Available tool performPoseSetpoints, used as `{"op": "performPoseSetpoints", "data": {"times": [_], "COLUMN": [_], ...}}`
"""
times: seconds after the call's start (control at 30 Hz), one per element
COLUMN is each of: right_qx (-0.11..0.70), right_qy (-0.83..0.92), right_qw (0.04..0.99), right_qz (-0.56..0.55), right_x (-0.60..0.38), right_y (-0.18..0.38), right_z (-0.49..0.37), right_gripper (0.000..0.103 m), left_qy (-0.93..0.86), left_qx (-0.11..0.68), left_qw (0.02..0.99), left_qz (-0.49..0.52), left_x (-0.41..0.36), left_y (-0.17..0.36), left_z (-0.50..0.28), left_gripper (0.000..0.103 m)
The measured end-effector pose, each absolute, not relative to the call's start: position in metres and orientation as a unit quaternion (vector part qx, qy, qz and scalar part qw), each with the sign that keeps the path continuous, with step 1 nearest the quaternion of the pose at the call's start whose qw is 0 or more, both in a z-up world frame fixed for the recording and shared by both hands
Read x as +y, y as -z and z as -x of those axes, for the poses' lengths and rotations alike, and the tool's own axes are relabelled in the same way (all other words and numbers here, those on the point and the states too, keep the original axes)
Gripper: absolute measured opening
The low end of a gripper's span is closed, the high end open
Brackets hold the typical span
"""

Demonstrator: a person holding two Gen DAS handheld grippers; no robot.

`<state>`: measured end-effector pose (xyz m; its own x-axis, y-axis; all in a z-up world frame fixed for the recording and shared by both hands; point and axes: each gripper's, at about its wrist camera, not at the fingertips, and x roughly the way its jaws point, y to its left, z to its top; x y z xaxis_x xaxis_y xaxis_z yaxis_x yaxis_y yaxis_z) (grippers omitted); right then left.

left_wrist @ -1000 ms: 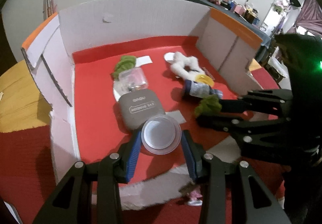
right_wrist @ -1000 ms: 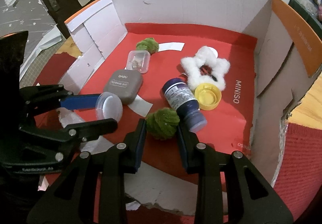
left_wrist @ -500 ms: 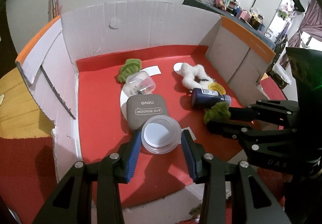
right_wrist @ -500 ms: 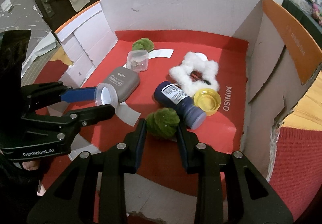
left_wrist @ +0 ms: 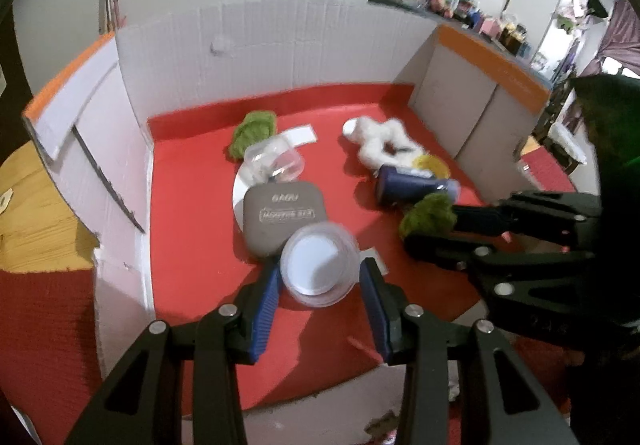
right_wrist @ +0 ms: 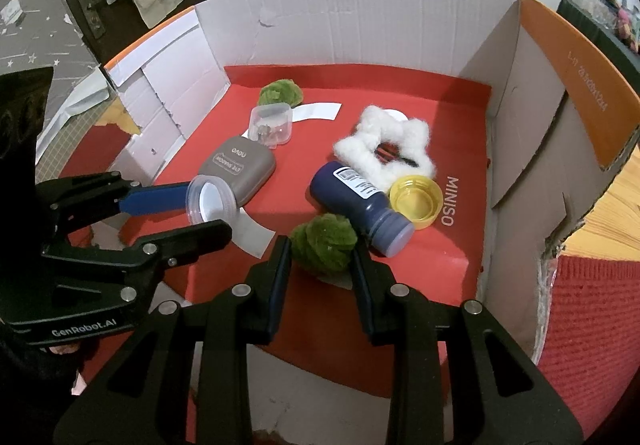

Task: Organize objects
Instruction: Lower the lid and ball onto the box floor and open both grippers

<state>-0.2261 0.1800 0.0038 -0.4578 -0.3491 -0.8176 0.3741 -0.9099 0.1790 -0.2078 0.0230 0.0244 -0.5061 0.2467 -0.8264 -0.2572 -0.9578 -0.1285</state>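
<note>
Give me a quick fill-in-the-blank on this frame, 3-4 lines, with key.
1. The left gripper is shut on a small clear ____.
2. The right gripper is shut on a fuzzy ____ ball.
3. The dark blue bottle lies on its ____ on the red liner.
4. The yellow cap sits beside the bottle and a fluffy ____ scrunchie.

Missing words: jar; green; side; white

Corrugated cardboard box (right_wrist: 360,17), fuzzy green pompom (right_wrist: 323,249), glossy plastic bottle (right_wrist: 360,201), clear plastic jar (left_wrist: 318,265).
</note>
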Motion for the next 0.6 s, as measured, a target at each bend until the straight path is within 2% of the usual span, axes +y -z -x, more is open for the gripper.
{"op": "performPoseSetpoints", "data": {"times": [0.6], "right_qx": [0.015], "right_qy": [0.857], "right_qw": [0.211], "right_qz": [-0.470], "right_x": [0.1785], "right_y": [-0.0020], "right_z": [0.2262], "right_gripper": [0.029], "left_qy": [-0.874], "left_qx": [-0.003], "left_qw": [0.136], "left_qz": [0.466], "left_x": [0.0185], "left_y": [-0.0230], "left_z": [0.2073], "left_gripper": [0.039]}}
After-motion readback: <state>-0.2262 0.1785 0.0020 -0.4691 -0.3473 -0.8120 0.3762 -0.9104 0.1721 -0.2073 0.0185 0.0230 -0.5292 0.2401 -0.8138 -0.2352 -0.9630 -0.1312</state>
